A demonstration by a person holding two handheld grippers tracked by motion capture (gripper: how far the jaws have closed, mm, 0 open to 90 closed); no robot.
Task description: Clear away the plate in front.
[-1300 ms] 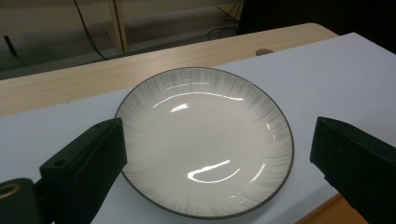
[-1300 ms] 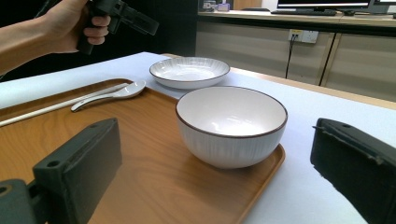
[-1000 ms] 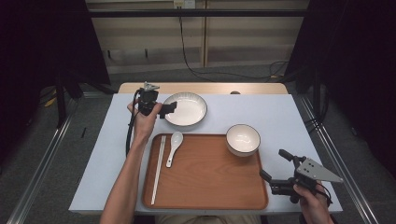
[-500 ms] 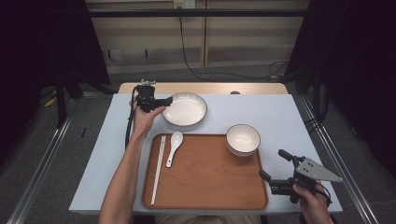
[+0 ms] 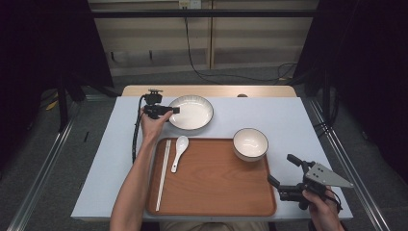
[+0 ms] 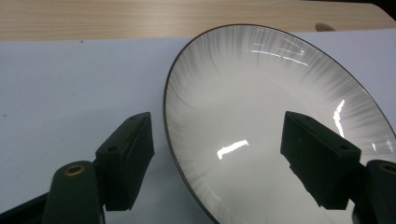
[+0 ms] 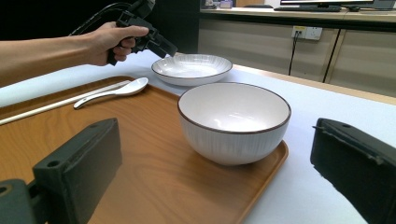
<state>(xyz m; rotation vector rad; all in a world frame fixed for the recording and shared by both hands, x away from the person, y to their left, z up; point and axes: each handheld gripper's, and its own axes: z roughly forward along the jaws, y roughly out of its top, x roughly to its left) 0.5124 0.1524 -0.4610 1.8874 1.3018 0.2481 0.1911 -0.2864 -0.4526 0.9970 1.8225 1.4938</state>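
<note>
A shallow white plate [image 5: 191, 112] with a dark rim lies on the white table behind the wooden tray [image 5: 216, 185]. My left gripper [image 5: 172, 110] is at the plate's left rim. In the left gripper view the plate [image 6: 261, 112] has its rim between the jaws of my left gripper [image 6: 219, 128], one jaw outside and one over the dish. The jaws have just been closing, and the pads stand clear of the rim. My right gripper [image 5: 281, 169] is held open off the tray's front right corner, with nothing in it. It faces a white bowl [image 7: 233, 116].
The bowl [image 5: 250, 143] sits in the tray's far right corner. A white spoon [image 5: 179, 149] and a pair of chopsticks [image 5: 163, 173] lie along the tray's left side. A bare wooden strip [image 5: 260, 90] runs behind the white table cover.
My left gripper has come down and forward onto the plate's left rim, and its jaws have narrowed. My right gripper has kept still.
</note>
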